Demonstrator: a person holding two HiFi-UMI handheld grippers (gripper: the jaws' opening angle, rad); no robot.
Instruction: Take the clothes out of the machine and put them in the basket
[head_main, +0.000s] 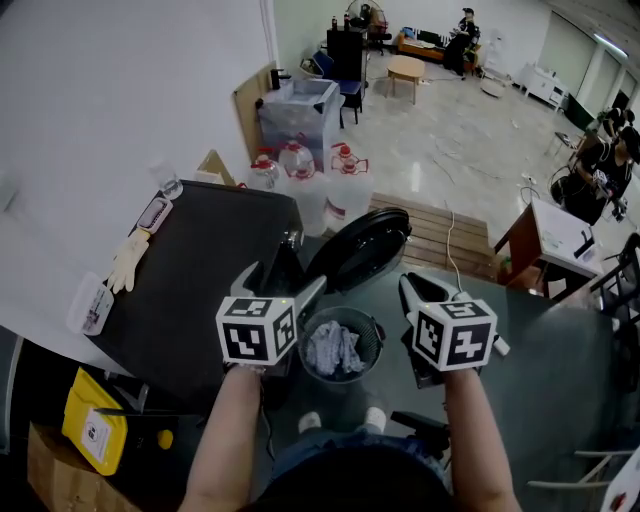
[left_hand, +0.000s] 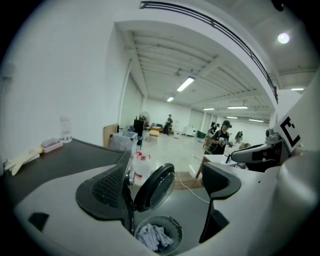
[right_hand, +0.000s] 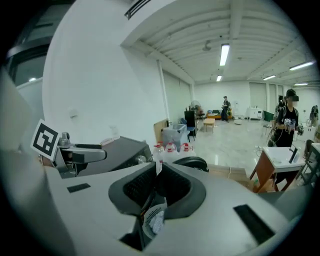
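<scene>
Big open hall with a pale polished floor (head_main: 450, 130) and a white wall at left. Black front-loading washing machine (head_main: 200, 270) stands against the wall, its round dark door (head_main: 360, 248) swung open.

- Task's thing: crumpled pale grey cloth (head_main: 335, 350) lies in the round grey mesh basket (head_main: 372, 325), which stands on dark floor just under the open door.
- Left tongs (head_main: 283, 282): spread wide, nothing between them.
- Right tongs (head_main: 410, 290): all but closed, empty. Only the basket shows through the slit.

Risks, as I judge them:
- Drum mouth is hidden behind the left tongs in the head view, and neither gripper view looks inside. Calling the job finished could leave clothes behind.
- Door hangs close over the basket. A reach past it could knock the door or clip the basket rim and tip out the cloth.
- Right tongs would need to open before any further grab, or they would only push fabric about.

Pose:
- Left forearm (head_main: 225, 440) and right forearm (head_main: 475, 440) reach forward side by side.
- One pair of tongs is on each side of the basket and above it.
- Both point ahead and slightly down, towards the door.
</scene>
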